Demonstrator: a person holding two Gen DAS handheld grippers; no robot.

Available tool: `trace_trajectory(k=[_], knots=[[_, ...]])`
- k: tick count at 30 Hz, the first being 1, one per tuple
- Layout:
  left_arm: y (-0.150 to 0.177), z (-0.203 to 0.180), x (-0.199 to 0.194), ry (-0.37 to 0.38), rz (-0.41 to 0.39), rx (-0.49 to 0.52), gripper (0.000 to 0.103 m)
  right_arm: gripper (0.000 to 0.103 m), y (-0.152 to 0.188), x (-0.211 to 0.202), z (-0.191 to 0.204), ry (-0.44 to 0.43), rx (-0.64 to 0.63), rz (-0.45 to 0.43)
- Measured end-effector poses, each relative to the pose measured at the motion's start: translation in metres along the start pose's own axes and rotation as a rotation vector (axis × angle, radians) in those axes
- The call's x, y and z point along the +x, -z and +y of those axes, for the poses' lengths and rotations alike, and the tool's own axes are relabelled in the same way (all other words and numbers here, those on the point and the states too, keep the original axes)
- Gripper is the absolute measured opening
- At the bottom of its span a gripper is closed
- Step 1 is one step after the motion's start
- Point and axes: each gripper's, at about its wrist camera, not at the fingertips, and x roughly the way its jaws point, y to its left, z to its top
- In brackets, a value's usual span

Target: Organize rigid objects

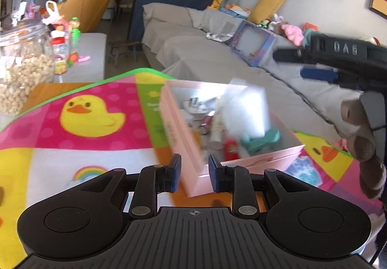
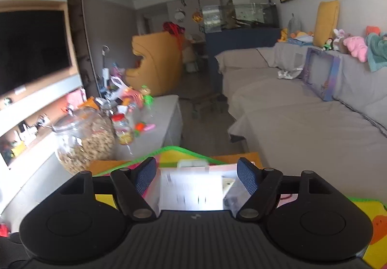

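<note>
A pink open box [image 1: 191, 148] sits on a colourful duck play mat [image 1: 92, 114]. It holds several small items: a white box [image 1: 244, 109], a teal object [image 1: 261, 140], a red figure [image 1: 231, 148] and metal pieces. My left gripper [image 1: 194, 172] is open, its fingers astride the box's near corner. My right gripper [image 2: 193, 177] is open and empty, raised above the box; a bright white box [image 2: 191, 186] lies below between its fingers. The right gripper also shows in the left wrist view [image 1: 321, 63], up at the right, held by a gloved hand.
A glass jar of snacks [image 1: 21, 65] stands at the mat's left edge. Behind it a grey bench [image 1: 89, 51] carries small bottles and toys. A grey sofa [image 1: 212, 56] with a purple box and plush toys runs along the right. A TV [image 2: 31, 51] hangs on the left.
</note>
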Motion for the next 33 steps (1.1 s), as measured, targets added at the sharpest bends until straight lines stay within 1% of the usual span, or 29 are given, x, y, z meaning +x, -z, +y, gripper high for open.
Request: trace_trajectory(k=[1, 3, 6, 10, 12, 14, 15, 16, 17, 18, 19, 20, 21, 22, 24, 25, 27, 28, 30, 33], knots=[[0.003, 0.005, 0.000, -0.013, 0.004, -0.003, 0.027, 0.074, 0.007, 0.003, 0.000, -0.010, 0.009, 0.025], [0.011, 0.012, -0.002, -0.037, 0.018, 0.002, 0.027, 0.074, 0.027, 0.004, -0.001, -0.003, 0.034, 0.061], [0.026, 0.017, -0.009, -0.081, 0.041, 0.076, 0.027, 0.074, 0.064, -0.006, 0.001, 0.011, 0.037, 0.108], [0.047, 0.016, -0.019, -0.168, 0.079, 0.176, 0.027, 0.075, 0.110, -0.022, 0.003, 0.042, -0.011, 0.153], [0.056, 0.015, -0.016, -0.173, 0.111, 0.176, 0.027, 0.075, 0.128, -0.021, 0.003, 0.064, -0.030, 0.187], [0.064, 0.017, -0.007, -0.135, 0.167, 0.126, 0.028, 0.075, 0.140, -0.012, 0.004, 0.070, -0.033, 0.238], [0.068, 0.014, -0.007, -0.135, 0.141, 0.120, 0.034, 0.075, 0.145, -0.008, 0.002, 0.078, -0.026, 0.265], [0.070, 0.009, -0.005, -0.139, 0.135, 0.138, 0.040, 0.075, 0.149, -0.003, -0.001, 0.082, -0.016, 0.290], [0.072, 0.002, -0.003, -0.149, 0.127, 0.164, 0.042, 0.076, 0.154, 0.000, -0.003, 0.083, -0.011, 0.302], [0.072, -0.004, -0.001, -0.149, 0.123, 0.174, 0.042, 0.077, 0.156, -0.001, -0.003, 0.085, -0.024, 0.279], [0.072, -0.008, 0.001, -0.133, 0.122, 0.167, 0.044, 0.079, 0.157, -0.001, -0.002, 0.100, -0.040, 0.279], [0.072, -0.011, 0.003, -0.124, 0.119, 0.156, 0.049, 0.080, 0.157, 0.000, -0.001, 0.109, -0.056, 0.279], [0.072, -0.013, 0.005, -0.121, 0.117, 0.150, 0.057, 0.081, 0.158, 0.000, 0.000, 0.116, -0.070, 0.277], [0.073, -0.017, 0.009, -0.124, 0.112, 0.151, 0.062, 0.083, 0.158, 0.002, 0.001, 0.124, -0.083, 0.276], [0.074, -0.024, 0.015, -0.144, 0.096, 0.153, 0.068, 0.088, 0.160, 0.003, 0.000, 0.143, -0.093, 0.268], [0.075, -0.027, 0.018, -0.157, 0.086, 0.145, 0.070, 0.091, 0.160, 0.004, -0.001, 0.148, -0.086, 0.262], [0.076, -0.031, 0.021, -0.186, 0.061, 0.123, 0.071, 0.098, 0.159, 0.008, -0.003, 0.166, -0.079, 0.269], [0.077, -0.032, 0.022, -0.198, 0.048, 0.114, 0.071, 0.103, 0.158, 0.010, -0.004, 0.175, -0.081, 0.277], [0.080, -0.034, 0.022, -0.216, 0.027, 0.107, 0.071, 0.103, 0.156, 0.012, -0.007, 0.161, -0.090, 0.289], [0.082, -0.036, 0.019, -0.240, 0.013, 0.093, 0.070, 0.103, 0.159, 0.009, -0.010, 0.144, -0.100, 0.272]])
